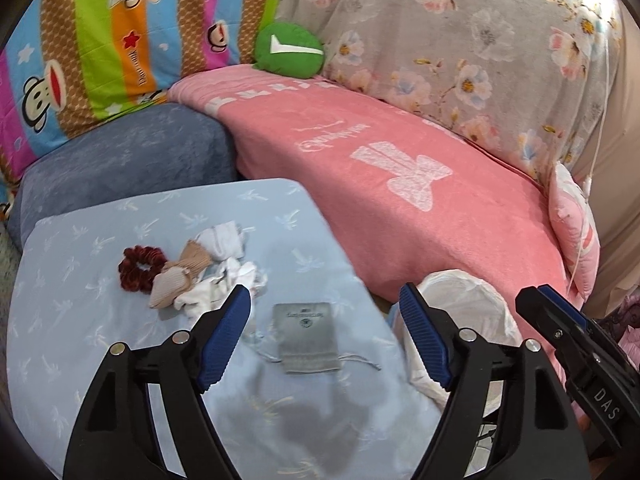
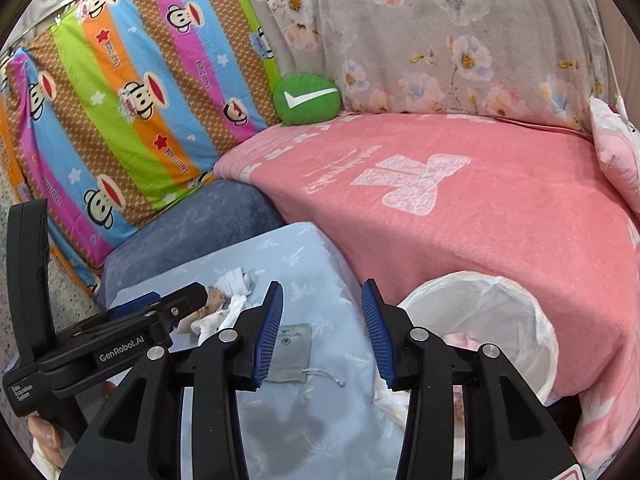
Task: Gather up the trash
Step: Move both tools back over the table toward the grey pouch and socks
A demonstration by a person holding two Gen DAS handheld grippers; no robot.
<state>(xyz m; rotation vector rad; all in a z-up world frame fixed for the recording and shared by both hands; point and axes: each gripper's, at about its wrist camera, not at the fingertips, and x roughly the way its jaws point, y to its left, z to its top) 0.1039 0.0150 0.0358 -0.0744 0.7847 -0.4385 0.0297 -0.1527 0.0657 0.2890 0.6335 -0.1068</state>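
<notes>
Both grippers hover over a light blue pillow [image 1: 100,320], empty. Left gripper [image 1: 326,334] has its jaws spread wide with nothing between them; right gripper [image 2: 322,334] stands parted more narrowly, also holding nothing. Just ahead lies a flat grey pouch [image 1: 307,338], long axis running away from the cameras, drawstring trailing toward the near side, bare pillow all round it. Further left sits a heap of crumpled white tissues [image 1: 224,276] with a beige scrap and a dark red scrunchie [image 1: 140,268] touching. Off the pillow's right edge stands the white-lined bin [image 2: 516,320], mouth open upward, against a pink blanket [image 1: 400,184].
</notes>
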